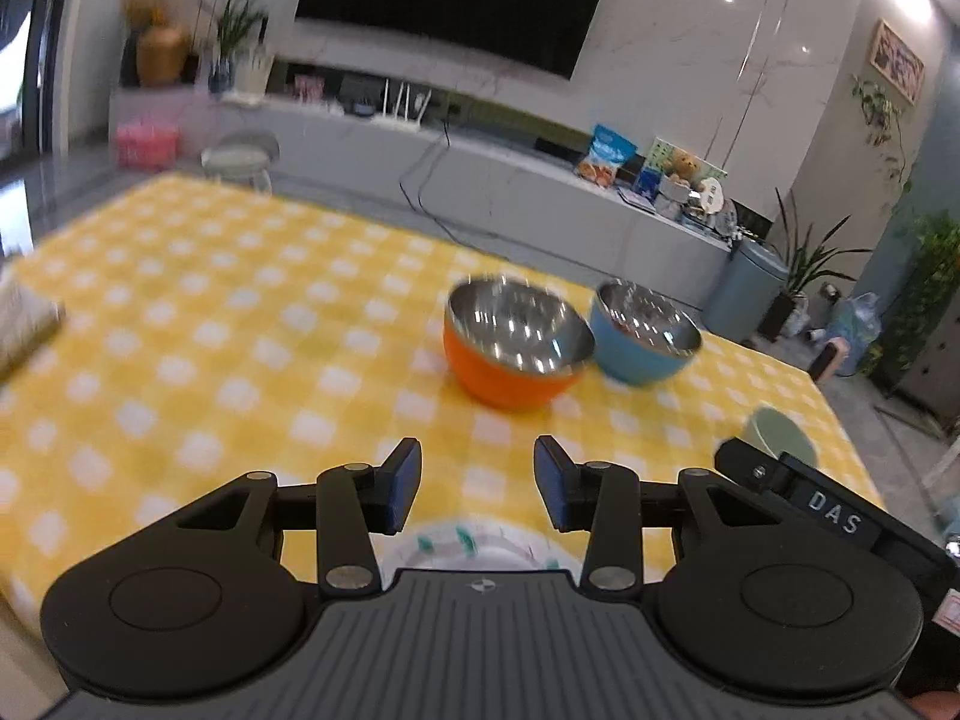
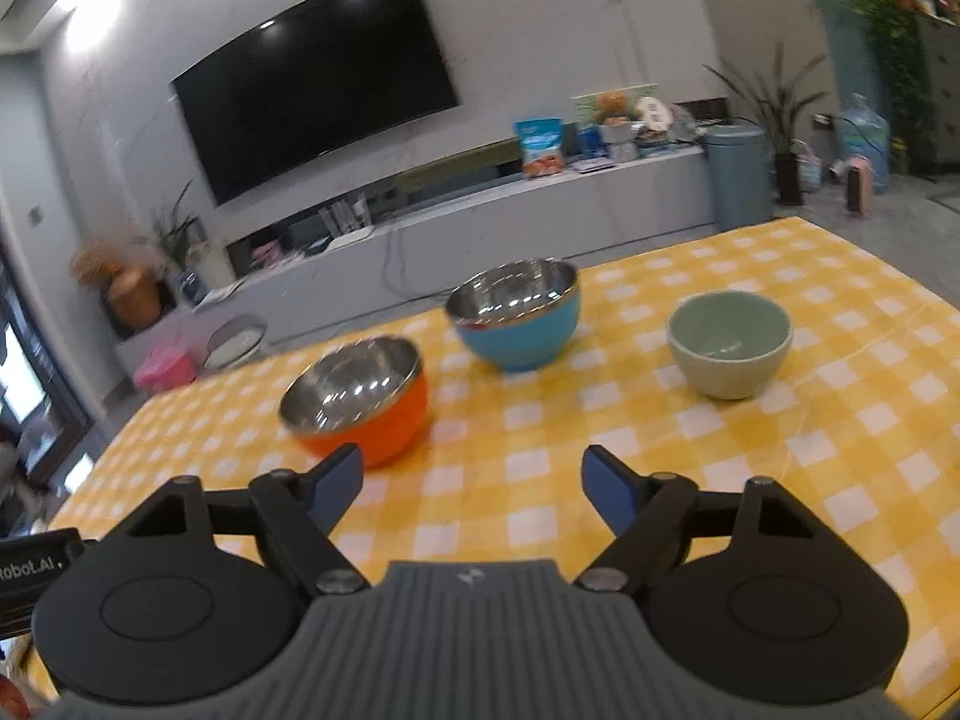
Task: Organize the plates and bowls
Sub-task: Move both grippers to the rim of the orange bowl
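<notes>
White plate (image 1: 480, 546) lies below left gripper (image 1: 477, 483) (parted, empty).

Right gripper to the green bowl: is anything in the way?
Nothing. In the right wrist view, only bare yellow checked tablecloth lies between the open right gripper and the green bowl. The orange bowl sits off to the left.

I count three bowls on the table — one orange bowl (image 2: 360, 399), one blue bowl (image 2: 516, 317), one green bowl (image 2: 729, 343) — plus one patterned plate (image 1: 474, 546).
</notes>
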`<state>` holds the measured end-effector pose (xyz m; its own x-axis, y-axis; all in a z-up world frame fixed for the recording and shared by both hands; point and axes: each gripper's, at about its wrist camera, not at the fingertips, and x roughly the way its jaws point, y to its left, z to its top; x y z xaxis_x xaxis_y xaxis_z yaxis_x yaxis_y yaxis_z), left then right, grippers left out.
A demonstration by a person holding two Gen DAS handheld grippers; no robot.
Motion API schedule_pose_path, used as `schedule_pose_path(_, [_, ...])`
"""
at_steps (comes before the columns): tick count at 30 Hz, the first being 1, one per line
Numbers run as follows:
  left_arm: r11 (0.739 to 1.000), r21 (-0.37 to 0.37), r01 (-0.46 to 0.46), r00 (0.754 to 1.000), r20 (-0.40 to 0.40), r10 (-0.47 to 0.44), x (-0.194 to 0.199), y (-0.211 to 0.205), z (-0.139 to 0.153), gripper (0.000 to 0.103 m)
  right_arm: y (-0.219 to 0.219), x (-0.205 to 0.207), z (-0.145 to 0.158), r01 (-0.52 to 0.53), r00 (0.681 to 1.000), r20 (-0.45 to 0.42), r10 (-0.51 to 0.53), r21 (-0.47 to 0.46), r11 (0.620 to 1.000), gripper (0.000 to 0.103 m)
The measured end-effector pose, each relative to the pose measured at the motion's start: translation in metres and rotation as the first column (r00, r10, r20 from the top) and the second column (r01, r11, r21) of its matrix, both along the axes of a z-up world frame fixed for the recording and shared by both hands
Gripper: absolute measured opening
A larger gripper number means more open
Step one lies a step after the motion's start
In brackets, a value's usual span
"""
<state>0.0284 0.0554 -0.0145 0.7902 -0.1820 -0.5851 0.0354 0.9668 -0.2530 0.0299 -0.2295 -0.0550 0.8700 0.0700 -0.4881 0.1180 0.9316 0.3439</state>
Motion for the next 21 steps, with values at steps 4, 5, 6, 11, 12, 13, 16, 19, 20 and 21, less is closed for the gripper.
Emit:
schedule_pose_path(4, [1.000,0.005,-0.007,1.000,-0.013,0.007,0.025,-0.002,0.007,0.047,-0.003,0.019,0.004,-0.014,1.000,-0.017,0.015,0.028,0.999,0.076])
schedule_pose_path(5, [1.000,0.001,0.001,1.000,-0.015,-0.001,0.032,-0.002,0.008,0.047,-0.004,0.025,0.006,-0.023,0.999,-0.021,0.023,0.030,0.999,0.076])
schedule_pose_path(6, [1.000,0.010,0.004,1.000,-0.012,-0.004,0.037,-0.002,0.009,0.047,-0.003,0.029,0.007,-0.029,0.999,-0.025,0.030,0.028,0.999,0.076])
schedule_pose_path(11, [0.999,0.025,0.020,1.000,-0.015,-0.020,0.067,-0.005,0.010,0.046,-0.002,0.057,0.010,-0.055,0.997,-0.046,0.056,0.023,0.998,0.076])
schedule_pose_path(12, [0.999,0.029,0.028,0.999,-0.017,-0.028,0.072,-0.005,0.009,0.043,-0.001,0.061,0.011,-0.059,0.997,-0.045,0.061,0.024,0.998,0.076])
schedule_pose_path(13, [0.999,0.025,0.034,0.999,-0.025,-0.034,0.078,-0.005,0.008,0.043,-0.001,0.066,0.012,-0.064,0.997,-0.046,0.066,0.024,0.998,0.076])
schedule_pose_path(16, [0.999,0.039,0.012,1.000,-0.024,-0.011,0.093,-0.005,0.003,0.043,0.000,0.083,0.012,-0.073,0.996,-0.045,0.074,0.025,0.997,0.076])
schedule_pose_path(19, [0.999,0.039,0.000,1.000,-0.030,0.001,0.110,-0.005,-0.002,0.043,0.001,0.096,0.007,-0.076,0.995,-0.054,0.078,0.033,0.997,0.076])
schedule_pose_path(20, [1.000,0.024,-0.001,0.999,-0.036,0.001,0.116,-0.004,-0.004,0.043,0.001,0.101,0.005,-0.074,0.995,-0.059,0.076,0.041,0.996,0.076])
schedule_pose_path(21, [1.000,0.008,0.000,0.999,-0.039,0.000,0.122,-0.003,-0.007,0.043,0.000,0.106,0.002,-0.071,0.995,-0.067,0.075,0.051,0.996,0.076])
